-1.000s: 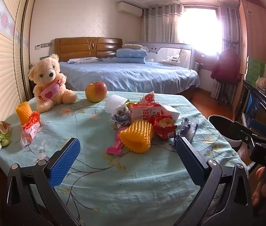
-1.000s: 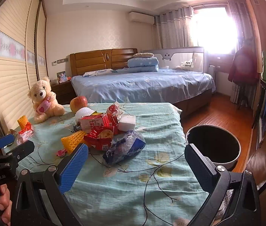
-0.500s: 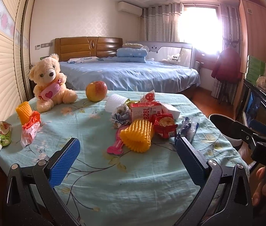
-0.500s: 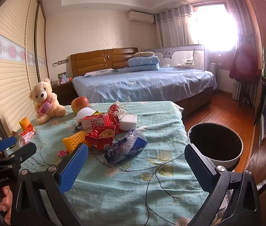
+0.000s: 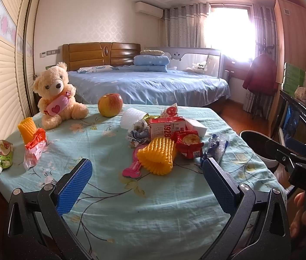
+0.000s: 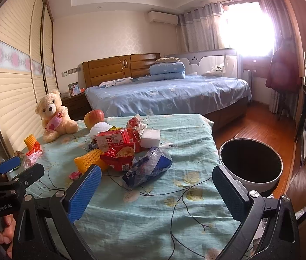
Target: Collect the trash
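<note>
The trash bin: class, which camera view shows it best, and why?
The right wrist view shows the trash bin best: its whole round rim and dark inside appear, standing on the floor beside the table. The left wrist view shows only a sliver of its rim, hidden behind the right gripper.

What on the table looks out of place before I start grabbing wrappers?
The apple and teddy bear at the far left of the table look whole, not trash. The wrappers, carton and yellow foam sleeve lie heaped mid-table. The bin stands on the floor to the right. Both grippers are open, empty.
</note>
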### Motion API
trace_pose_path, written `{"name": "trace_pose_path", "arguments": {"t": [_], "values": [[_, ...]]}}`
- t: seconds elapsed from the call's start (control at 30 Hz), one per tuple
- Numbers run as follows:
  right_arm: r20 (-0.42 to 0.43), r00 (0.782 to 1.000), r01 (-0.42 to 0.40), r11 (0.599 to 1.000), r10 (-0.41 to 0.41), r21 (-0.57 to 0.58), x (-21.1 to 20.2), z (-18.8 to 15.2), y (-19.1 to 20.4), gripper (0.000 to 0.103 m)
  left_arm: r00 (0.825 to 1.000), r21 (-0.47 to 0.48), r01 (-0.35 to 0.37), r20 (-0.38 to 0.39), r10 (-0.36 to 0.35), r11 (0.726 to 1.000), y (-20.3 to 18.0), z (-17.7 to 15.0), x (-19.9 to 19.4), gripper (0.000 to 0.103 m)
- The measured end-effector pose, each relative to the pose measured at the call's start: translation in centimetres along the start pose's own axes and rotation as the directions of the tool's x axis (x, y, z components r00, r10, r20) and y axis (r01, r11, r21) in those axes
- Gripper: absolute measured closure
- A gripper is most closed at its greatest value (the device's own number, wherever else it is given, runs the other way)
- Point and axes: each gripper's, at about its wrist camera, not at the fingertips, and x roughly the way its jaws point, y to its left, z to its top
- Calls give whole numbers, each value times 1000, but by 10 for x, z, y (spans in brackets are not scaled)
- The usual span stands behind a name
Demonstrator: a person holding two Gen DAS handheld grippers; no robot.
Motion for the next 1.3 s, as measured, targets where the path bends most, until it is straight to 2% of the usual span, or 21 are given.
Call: {"name": "trace_pose_path", "arguments": {"t": [0.7, 1.3], "values": [[-27, 999, -23, 1000, 23, 3, 8, 0, 2, 0, 1000, 1, -2, -12, 2, 1000, -1, -3, 5, 0], [-98, 992, -68, 996, 73, 57, 32, -2, -6, 0, 995, -16, 0, -100, -2, 1000, 10, -5, 34, 1]]}}
